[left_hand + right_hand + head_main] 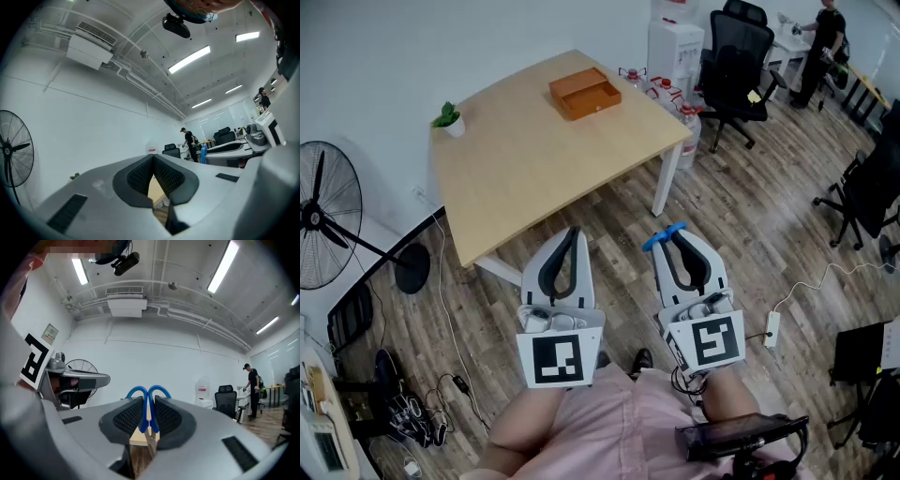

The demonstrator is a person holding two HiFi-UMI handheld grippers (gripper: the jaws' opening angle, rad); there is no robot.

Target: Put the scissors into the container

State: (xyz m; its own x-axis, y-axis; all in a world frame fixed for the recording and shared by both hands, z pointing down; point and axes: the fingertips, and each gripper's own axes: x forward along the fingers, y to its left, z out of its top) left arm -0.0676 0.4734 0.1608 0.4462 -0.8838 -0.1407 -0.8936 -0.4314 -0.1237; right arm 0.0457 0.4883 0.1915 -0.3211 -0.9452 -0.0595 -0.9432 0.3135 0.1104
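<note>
right gripper (677,234) pinches blue scissors (144,413); left gripper (573,234) pressed together, empty.

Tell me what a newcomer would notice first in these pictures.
First come the blue-handled scissors, clamped between the jaws of the right gripper, which is held above the wood floor at the lower middle of the head view. Next is the orange container, sitting open near the far edge of the pale wooden table ahead. The left gripper, beside the right one, has its jaws together on nothing.
</note>
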